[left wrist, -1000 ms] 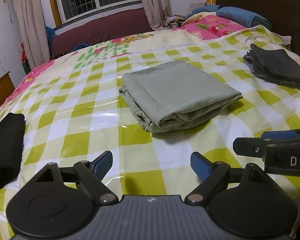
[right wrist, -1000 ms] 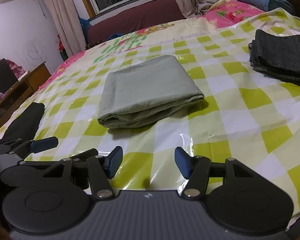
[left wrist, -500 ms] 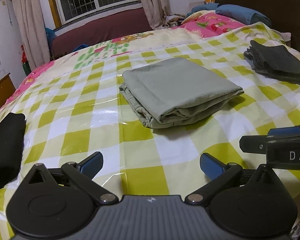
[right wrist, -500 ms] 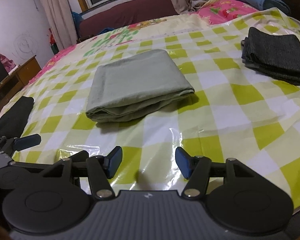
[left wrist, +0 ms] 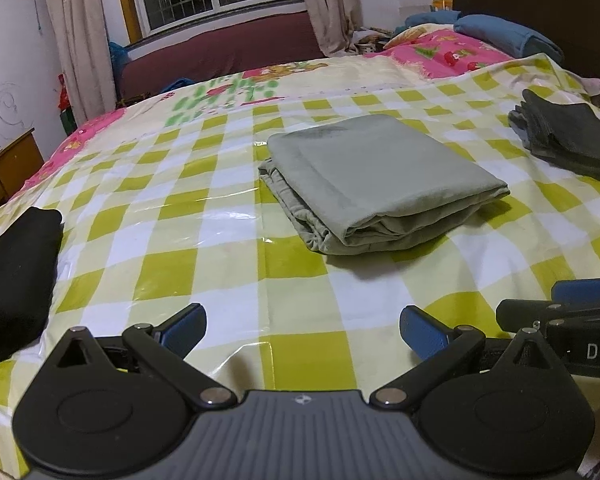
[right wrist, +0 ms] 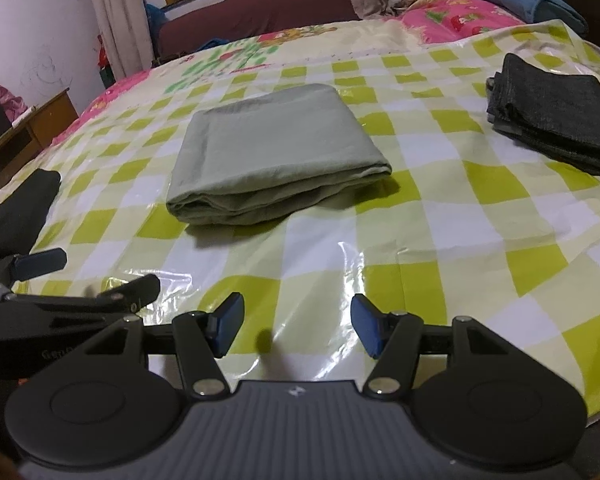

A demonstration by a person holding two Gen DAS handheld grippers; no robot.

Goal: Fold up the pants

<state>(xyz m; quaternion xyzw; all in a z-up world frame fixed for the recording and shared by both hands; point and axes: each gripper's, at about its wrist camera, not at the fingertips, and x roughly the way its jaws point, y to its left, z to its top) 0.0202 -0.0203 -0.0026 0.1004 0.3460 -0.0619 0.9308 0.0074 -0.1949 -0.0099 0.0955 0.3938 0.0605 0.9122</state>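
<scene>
Grey-green pants [left wrist: 376, 178] lie folded into a flat rectangle on the yellow-checked plastic sheet [left wrist: 204, 264] over the bed; they also show in the right wrist view [right wrist: 276, 164]. My left gripper [left wrist: 302, 330] is open and empty, low over the near edge of the sheet, well short of the pants. My right gripper [right wrist: 296, 324] is open and empty, also near the front edge, apart from the pants. Each gripper shows at the other view's side edge.
Folded dark grey pants [left wrist: 568, 140] lie at the right of the bed [right wrist: 556, 116]. A black folded garment [left wrist: 12, 276] lies at the left edge. Blue pillows [left wrist: 500, 32] and a dark headboard are at the far right. A wooden cabinet [left wrist: 8, 164] stands left.
Both grippers have drawn back from the folded green pants toward the front edge of the bed. The left jaws have opened wider. The pants have not moved.
</scene>
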